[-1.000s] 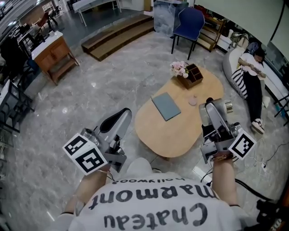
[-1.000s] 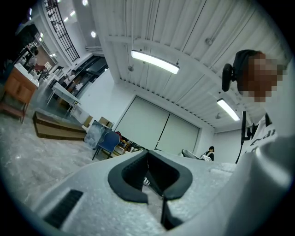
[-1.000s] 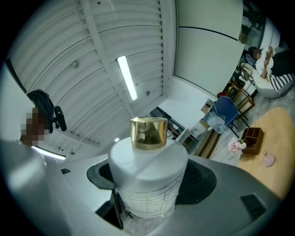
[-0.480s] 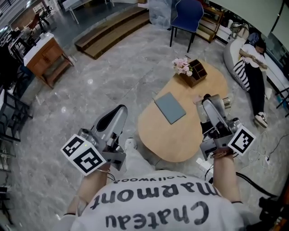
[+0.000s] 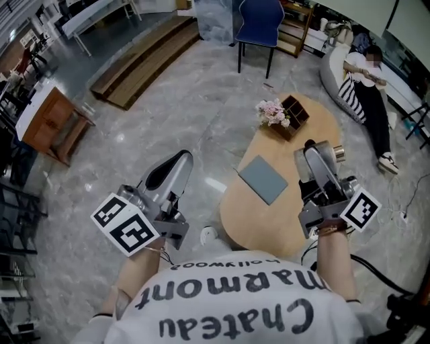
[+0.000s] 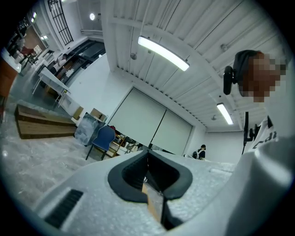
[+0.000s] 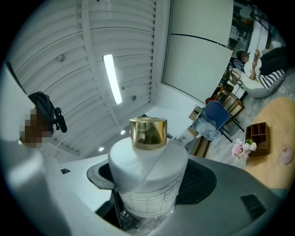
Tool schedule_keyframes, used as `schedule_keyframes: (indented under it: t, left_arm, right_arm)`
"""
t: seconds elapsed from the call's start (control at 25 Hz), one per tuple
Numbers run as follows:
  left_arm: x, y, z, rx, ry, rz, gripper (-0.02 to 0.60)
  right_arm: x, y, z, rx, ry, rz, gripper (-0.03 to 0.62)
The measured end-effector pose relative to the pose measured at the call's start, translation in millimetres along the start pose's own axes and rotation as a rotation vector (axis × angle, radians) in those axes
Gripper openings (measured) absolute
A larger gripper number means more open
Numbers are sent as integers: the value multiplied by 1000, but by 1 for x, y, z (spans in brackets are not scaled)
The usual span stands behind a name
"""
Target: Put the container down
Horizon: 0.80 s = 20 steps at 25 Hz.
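A white container with a ribbed clear base (image 7: 148, 175) and a gold cap (image 7: 148, 132) fills the right gripper view, and my right gripper (image 7: 147, 203) is shut on its lower body. In the head view that right gripper (image 5: 316, 150) hovers over the right side of the oval wooden table (image 5: 269, 215), with the gold cap (image 5: 338, 155) sticking out to the right. My left gripper (image 5: 173, 166) hangs over the marble floor left of the table. In the left gripper view its jaws (image 6: 150, 177) are shut with nothing between them.
On the table lie a grey-blue pad (image 5: 263, 179), a bunch of pink flowers (image 5: 272, 113) and a wooden organiser box (image 5: 293, 111). A blue chair (image 5: 259, 17) stands beyond it. A person (image 5: 366, 74) sits at the far right. Wooden steps (image 5: 144, 60) and a desk (image 5: 47, 124) are at the left.
The head view has swung, so the table now sits further right and nearer my right gripper. Both grippers keep their places in the view; the container stays held.
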State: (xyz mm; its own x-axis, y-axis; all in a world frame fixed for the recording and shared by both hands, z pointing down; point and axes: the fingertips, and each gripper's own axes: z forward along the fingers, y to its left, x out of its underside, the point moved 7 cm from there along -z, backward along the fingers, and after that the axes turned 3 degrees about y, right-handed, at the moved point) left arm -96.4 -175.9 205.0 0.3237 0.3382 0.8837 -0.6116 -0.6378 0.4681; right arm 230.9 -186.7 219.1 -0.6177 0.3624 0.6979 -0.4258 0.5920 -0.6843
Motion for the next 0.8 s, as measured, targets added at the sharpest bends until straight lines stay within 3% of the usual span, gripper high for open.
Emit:
schedule_keyframes:
  t: [0.36, 0.6, 0.8]
  left_arm:
    - [-44, 88, 42, 145, 95, 0, 15]
    - [-17, 106, 72, 270, 261, 142, 15]
    - [17, 122, 91, 389, 323, 94, 15]
  right_arm:
    - [23, -21, 58, 130, -120, 43, 344]
    - [52, -51, 52, 228, -184, 94, 344]
    - [81, -73, 37, 343, -201, 139, 344]
